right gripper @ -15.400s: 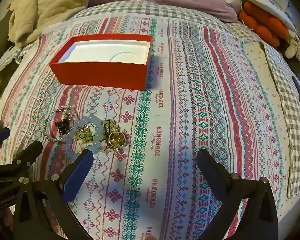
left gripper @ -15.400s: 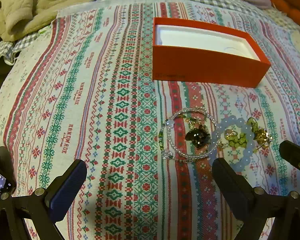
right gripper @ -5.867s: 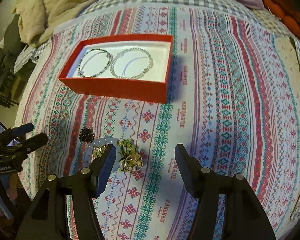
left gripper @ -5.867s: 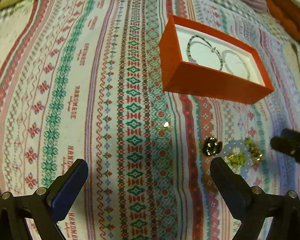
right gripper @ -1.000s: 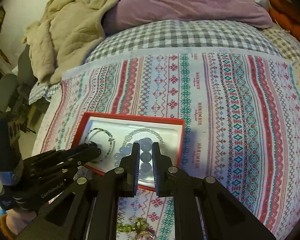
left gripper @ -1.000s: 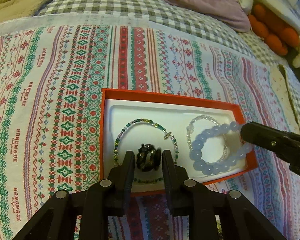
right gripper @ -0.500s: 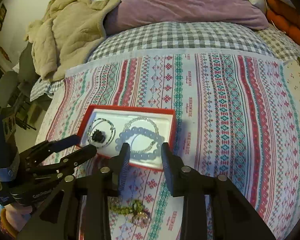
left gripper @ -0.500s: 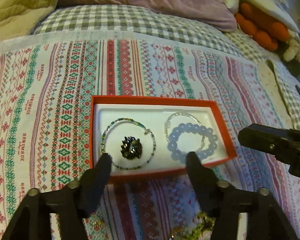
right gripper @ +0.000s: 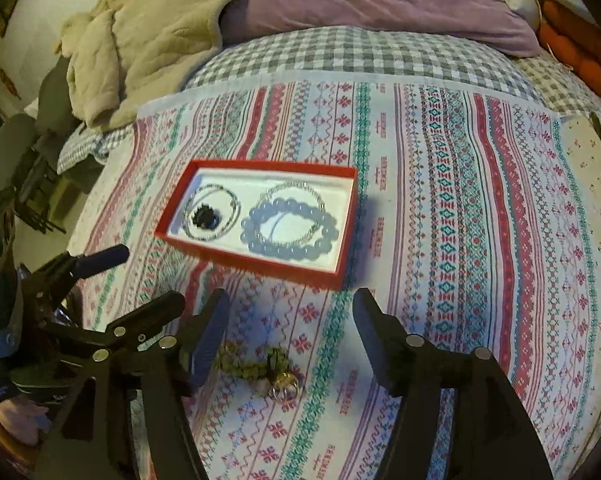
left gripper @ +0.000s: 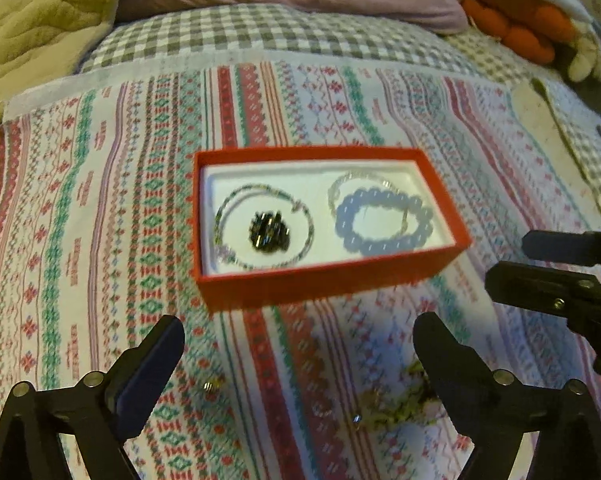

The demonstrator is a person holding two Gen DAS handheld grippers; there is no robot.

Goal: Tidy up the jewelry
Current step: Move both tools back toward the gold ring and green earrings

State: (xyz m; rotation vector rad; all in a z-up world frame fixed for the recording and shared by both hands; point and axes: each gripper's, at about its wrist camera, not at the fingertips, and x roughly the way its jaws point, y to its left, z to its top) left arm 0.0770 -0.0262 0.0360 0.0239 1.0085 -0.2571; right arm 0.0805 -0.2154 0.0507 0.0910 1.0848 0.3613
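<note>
while both tongs are held spread and empty:
box [left gripper: 324,280]: ahead of both tongs, on cloth [left gripper: 100,200]
bracelets [right gripper: 288,224]: inside box
loose pieces [right gripper: 268,368]: between right tongs' [right gripper: 290,324] fingers
left tongs [left gripper: 298,354]: near box

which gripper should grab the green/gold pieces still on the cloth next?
Right, probably. The green and gold cluster lies just ahead of the open right gripper, between its fingers. The left gripper, also open, sees it off toward its right finger.

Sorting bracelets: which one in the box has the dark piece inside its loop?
The thin green-beaded bracelet at the box's left end; the dark brooch lies inside it.
</note>
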